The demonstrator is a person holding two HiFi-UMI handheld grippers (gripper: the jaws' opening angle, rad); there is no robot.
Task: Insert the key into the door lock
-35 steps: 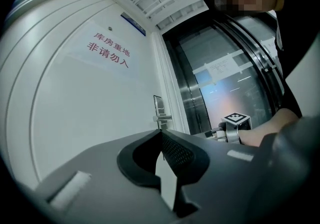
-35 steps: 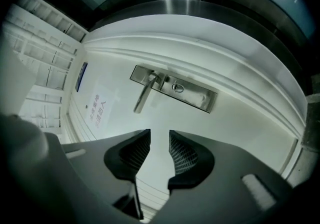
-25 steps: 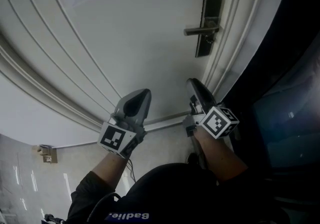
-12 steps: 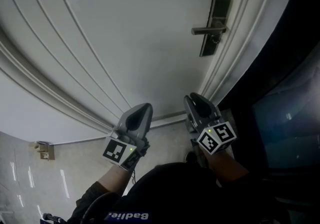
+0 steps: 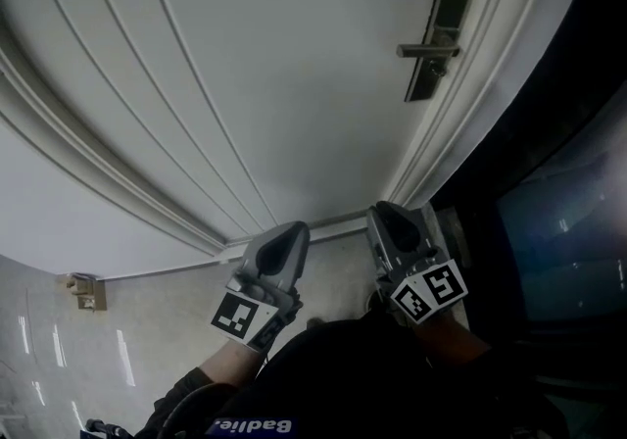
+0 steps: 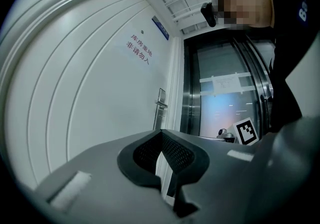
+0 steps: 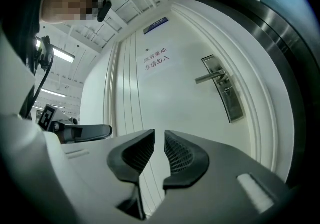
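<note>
"Head view: left gripper (image 5: 292, 231), jaws pressing together, empty; right gripper (image 5: 387, 215), jaws just closing, slit showing, empty. Key appearing nowhere; door lock (image 5: 427, 79) well apart."
"Risking arriving keyless, jaws scraping it."

The lock plate (image 5: 439, 40) sits on the door (image 5: 294, 84) at its right edge, the left gripper (image 5: 287, 234) and right gripper (image 5: 391, 219) well below.

White door (image 5: 294, 84), silver handle (image 5: 428, 51), red lettering (image 7: 156, 61), blue sign (image 7: 156, 25)
</note>
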